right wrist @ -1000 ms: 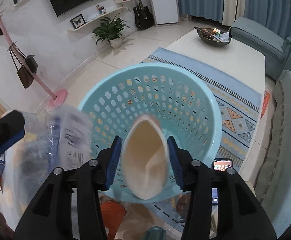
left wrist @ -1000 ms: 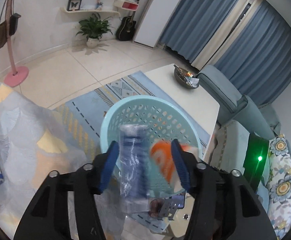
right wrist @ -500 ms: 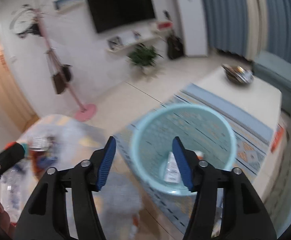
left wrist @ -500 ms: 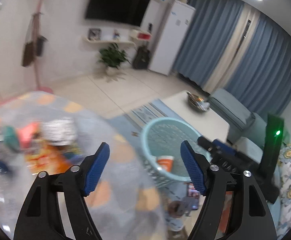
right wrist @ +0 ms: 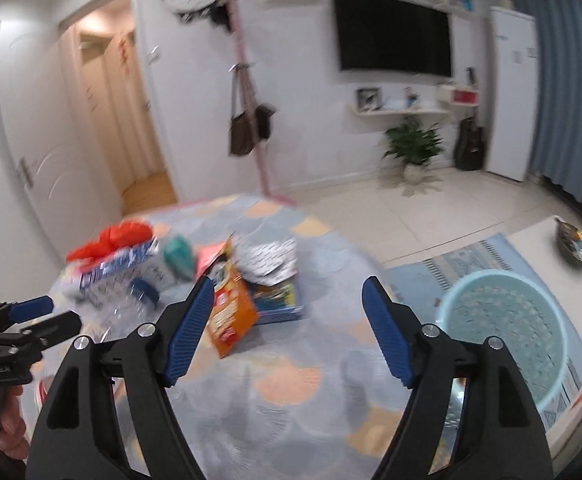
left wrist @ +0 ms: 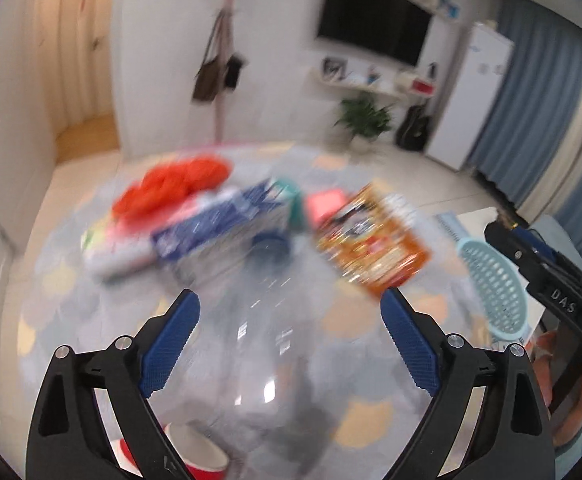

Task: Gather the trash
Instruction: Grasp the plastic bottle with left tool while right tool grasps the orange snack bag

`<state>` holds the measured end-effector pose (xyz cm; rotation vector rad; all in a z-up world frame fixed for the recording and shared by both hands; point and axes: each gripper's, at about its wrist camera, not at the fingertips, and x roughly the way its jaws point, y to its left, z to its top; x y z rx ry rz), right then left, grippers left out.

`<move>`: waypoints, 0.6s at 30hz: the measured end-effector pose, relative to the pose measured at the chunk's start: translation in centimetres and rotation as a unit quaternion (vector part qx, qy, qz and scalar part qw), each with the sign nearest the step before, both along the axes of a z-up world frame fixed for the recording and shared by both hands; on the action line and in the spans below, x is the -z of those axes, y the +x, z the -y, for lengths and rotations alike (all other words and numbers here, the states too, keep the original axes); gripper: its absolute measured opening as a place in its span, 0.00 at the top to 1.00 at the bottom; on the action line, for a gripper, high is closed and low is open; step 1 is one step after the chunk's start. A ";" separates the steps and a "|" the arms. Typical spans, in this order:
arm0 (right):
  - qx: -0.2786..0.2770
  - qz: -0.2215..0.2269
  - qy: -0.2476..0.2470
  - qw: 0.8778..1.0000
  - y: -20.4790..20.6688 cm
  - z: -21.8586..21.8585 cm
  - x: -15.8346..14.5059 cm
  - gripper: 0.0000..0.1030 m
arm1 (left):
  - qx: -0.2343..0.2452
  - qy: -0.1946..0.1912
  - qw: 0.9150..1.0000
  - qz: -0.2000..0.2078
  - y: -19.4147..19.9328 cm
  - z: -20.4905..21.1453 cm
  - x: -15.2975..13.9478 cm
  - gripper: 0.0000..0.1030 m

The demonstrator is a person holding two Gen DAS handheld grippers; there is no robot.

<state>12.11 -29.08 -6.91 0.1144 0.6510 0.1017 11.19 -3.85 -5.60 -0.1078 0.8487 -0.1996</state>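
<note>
Blue-padded jaws of both grippers, left gripper and right gripper, are spreading empty; having dropped their loads into the basket, they now face the worktop's remaining litter.

an orange snack box, blue-white carton and red bag litter the table; the basket stands beside it.

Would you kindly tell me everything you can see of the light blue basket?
The light blue basket is a round, seemingly plastic bin with a smooth rim and walls pierced by rows of small holes. It stands upright and open-topped on the floor, on a patterned blue rug, beside the cloth-covered table. From the right wrist view its inside is too blurred to tell contents. Neither gripper touches it.
</note>
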 end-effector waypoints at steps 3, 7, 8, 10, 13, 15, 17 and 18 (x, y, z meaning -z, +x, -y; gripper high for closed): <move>-0.022 -0.027 -0.006 0.999 2.0 -1.4 2.0 0.30 | -0.011 0.004 0.999 -0.032 1.2 -0.9 2.8 0.13; -0.032 -0.050 -0.005 0.998 3.8 -1.9 3.8 0.30 | -0.010 0.005 0.999 -0.051 1.9 -1.2 4.9 0.14; -0.034 -0.052 -0.002 0.998 4.1 -2.0 4.0 0.30 | -0.011 0.009 0.999 -0.053 2.2 -1.0 5.0 0.15; -0.037 -0.062 -0.002 0.997 5.0 -2.3 4.4 0.38 | -0.008 0.017 0.998 -0.054 2.3 -0.8 5.6 0.20; -0.046 -0.073 0.001 0.996 6.0 -2.9 5.2 0.46 | -0.004 0.025 0.998 -0.060 2.6 -0.5 6.1 0.26; -0.049 -0.080 0.003 0.996 6.3 -3.3 5.7 0.53 | -0.004 0.028 0.997 -0.066 2.9 -0.3 6.4 0.37; -0.056 -0.089 0.010 0.994 6.6 -3.5 6.1 0.65 | -0.002 0.029 0.997 -0.071 2.9 -0.1 6.8 0.54; -0.061 -0.092 0.014 0.994 6.8 -3.6 6.4 0.69 | -0.002 0.029 0.997 -0.072 3.0 -0.1 6.9 0.55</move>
